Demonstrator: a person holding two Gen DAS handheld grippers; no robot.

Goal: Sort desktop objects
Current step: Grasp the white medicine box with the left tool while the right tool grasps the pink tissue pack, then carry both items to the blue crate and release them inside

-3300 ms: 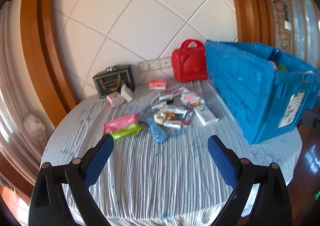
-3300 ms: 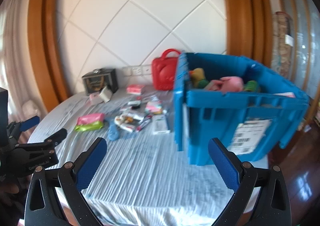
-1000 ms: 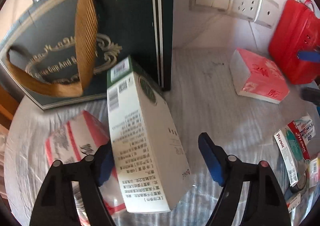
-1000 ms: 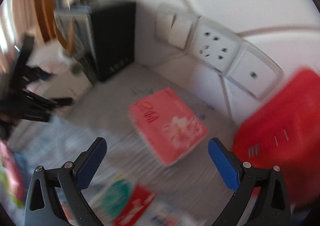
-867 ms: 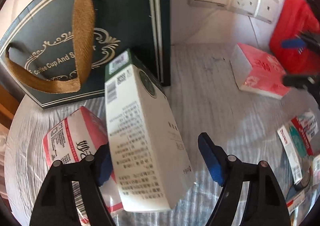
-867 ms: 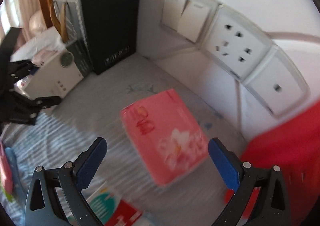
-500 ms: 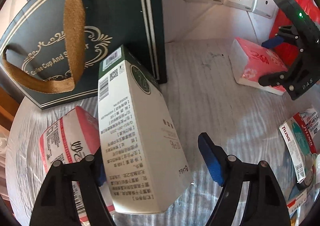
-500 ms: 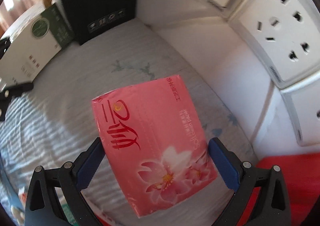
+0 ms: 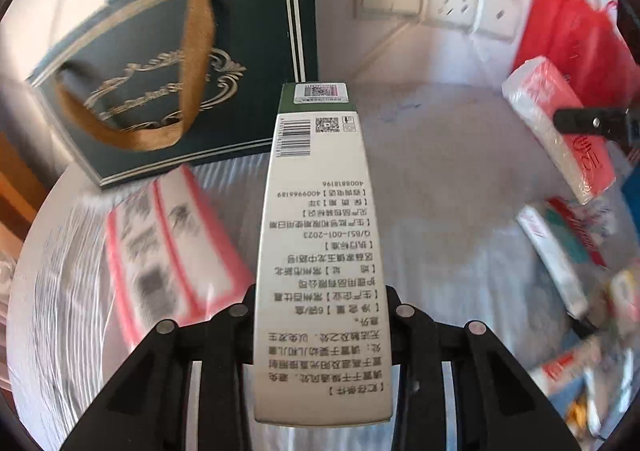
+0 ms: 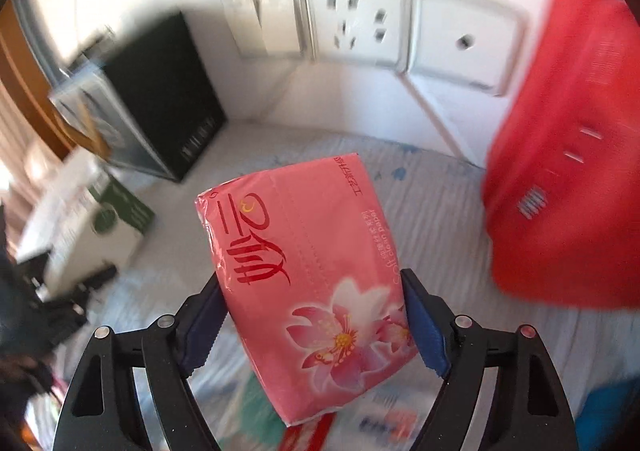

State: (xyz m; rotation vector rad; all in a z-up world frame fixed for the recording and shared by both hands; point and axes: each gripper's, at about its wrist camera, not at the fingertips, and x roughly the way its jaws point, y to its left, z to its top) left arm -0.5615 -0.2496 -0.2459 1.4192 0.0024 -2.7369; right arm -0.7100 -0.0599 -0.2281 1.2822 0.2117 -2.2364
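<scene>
left claw (image 9: 320, 315) closing on tall white box (image 9: 320, 251), lifted off tabletop (image 9: 432, 155) w/ dark gift bag (image 9: 176, 83) behind. right claw (image 10: 316, 315) closing round pink tissue pack (image 10: 308, 271), prob touching both sides.

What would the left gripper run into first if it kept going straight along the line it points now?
Probably the dark green gift bag against the wall. The left gripper, closing on the white carton, aims along it toward the bag's lower right corner; the carton's far end would likely touch first, though depth is unclear.
</scene>
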